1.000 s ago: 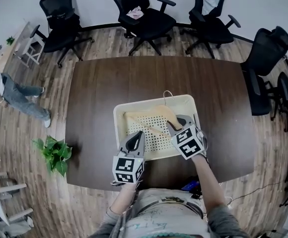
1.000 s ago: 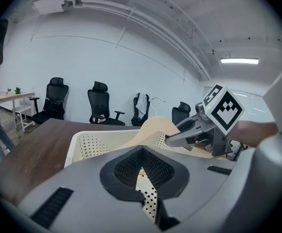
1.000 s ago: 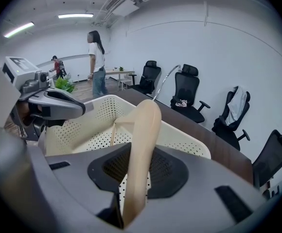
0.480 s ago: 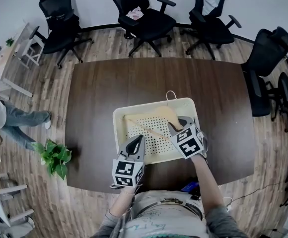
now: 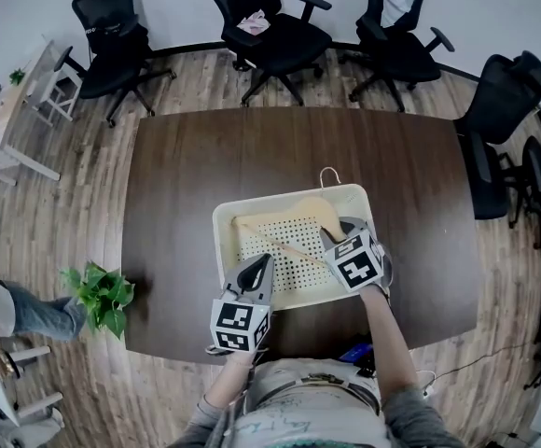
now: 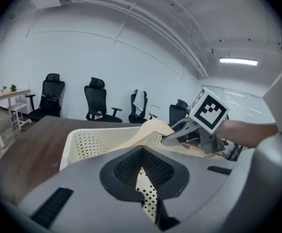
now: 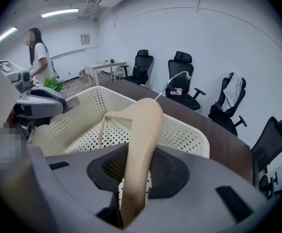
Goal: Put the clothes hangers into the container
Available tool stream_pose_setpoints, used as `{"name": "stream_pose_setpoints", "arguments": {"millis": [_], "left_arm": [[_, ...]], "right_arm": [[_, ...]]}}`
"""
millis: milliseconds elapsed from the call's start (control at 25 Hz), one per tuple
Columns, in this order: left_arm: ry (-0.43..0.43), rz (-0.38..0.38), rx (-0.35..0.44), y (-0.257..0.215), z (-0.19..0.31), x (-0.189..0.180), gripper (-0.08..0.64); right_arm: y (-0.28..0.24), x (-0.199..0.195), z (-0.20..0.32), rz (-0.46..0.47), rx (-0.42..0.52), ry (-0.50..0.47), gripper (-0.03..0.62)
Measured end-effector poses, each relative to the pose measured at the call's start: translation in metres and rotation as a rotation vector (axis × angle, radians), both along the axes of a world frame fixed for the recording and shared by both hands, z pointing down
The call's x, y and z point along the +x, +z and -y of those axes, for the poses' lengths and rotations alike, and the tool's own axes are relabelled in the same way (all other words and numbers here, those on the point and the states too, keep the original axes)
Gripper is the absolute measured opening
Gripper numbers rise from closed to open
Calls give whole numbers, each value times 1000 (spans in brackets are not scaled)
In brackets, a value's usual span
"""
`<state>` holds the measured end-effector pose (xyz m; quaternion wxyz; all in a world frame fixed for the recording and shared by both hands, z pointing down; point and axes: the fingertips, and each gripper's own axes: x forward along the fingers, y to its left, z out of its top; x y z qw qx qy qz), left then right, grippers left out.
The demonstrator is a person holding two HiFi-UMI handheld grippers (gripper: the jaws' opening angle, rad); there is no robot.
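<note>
A cream perforated basket stands on the near half of the dark table. A wooden clothes hanger lies tilted inside it, its metal hook sticking out over the far rim. My right gripper is shut on the hanger's right arm and points steeply down into the basket. In the right gripper view the hanger runs up from between the jaws. My left gripper is at the basket's near wall, shut on a perforated cream strip of it.
Black office chairs ring the far side and the right of the table. A potted plant stands on the floor at the left. A person is low at the left, beside a white desk.
My right gripper has sunk slightly with the hanger, whose hook has shifted right over the far rim. The person at the left has walked toward the bottom of the head view. My left gripper has kept still.
</note>
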<state>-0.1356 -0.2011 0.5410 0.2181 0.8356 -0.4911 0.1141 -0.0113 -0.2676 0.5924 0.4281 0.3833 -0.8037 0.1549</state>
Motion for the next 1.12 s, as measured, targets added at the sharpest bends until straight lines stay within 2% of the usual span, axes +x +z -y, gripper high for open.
{"name": "stream_pose_setpoints", "arguments": {"millis": [560,1120], "left_arm": [[-3,-7,-3,-1,2,1,11],[-3,-14,5,-2,2,1,11]], "right_arm": [[13,11,9,-33,-62,44,103],[17,15,10,-100,-30,58,103]]}}
